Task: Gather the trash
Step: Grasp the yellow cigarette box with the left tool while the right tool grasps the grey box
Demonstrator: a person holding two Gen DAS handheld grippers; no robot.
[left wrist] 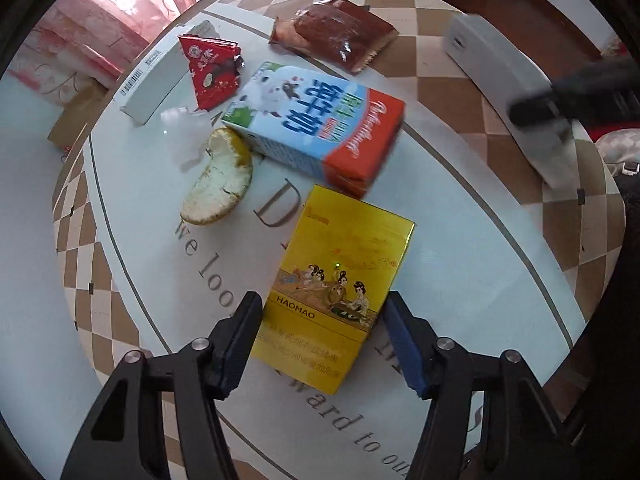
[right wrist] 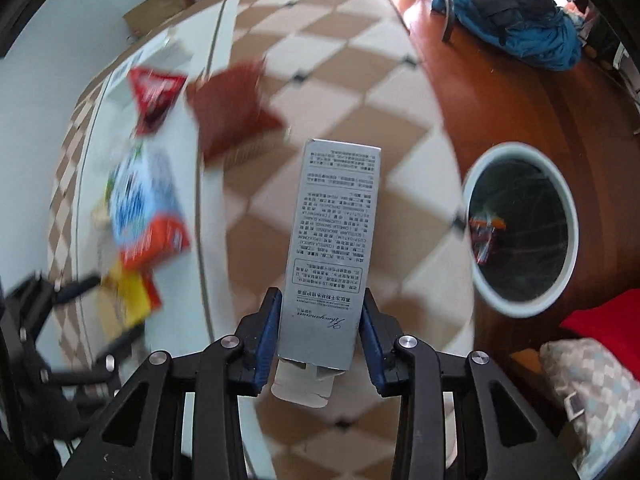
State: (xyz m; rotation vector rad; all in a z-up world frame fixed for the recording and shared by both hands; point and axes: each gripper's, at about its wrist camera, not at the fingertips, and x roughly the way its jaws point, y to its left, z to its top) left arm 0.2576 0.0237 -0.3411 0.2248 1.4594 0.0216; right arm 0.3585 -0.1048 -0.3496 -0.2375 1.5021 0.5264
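Two wrist views. Left gripper (left wrist: 322, 338): jaws wide apart, straddling the near end of a yellow pack (left wrist: 336, 288) marked "HAOMAO"; whether the pads touch its sides cannot be told. Beyond the jaws lies a blue-and-orange carton (left wrist: 316, 124) with Chinese characters and a script word too small to read; left of it, a peel (left wrist: 220, 180) and a crumpled tissue (left wrist: 184, 136). Farther out are a red wrapper (left wrist: 214, 70), a brown pouch (left wrist: 334, 36) and a white barcoded box (left wrist: 154, 76). The table (left wrist: 460, 240) bears partial lettering "ward to ou".

Right gripper (right wrist: 320, 320): jaws closed on a grey box (right wrist: 332, 240), held upright between the pads, its lower flap open; the fine print is illegible apart from a script logo. Ahead and right of the jaws, only this view shows a white bin (right wrist: 524, 228) on the wooden floor (right wrist: 480, 92), with a wrapper inside. The left-hand litter appears motion-blurred here.
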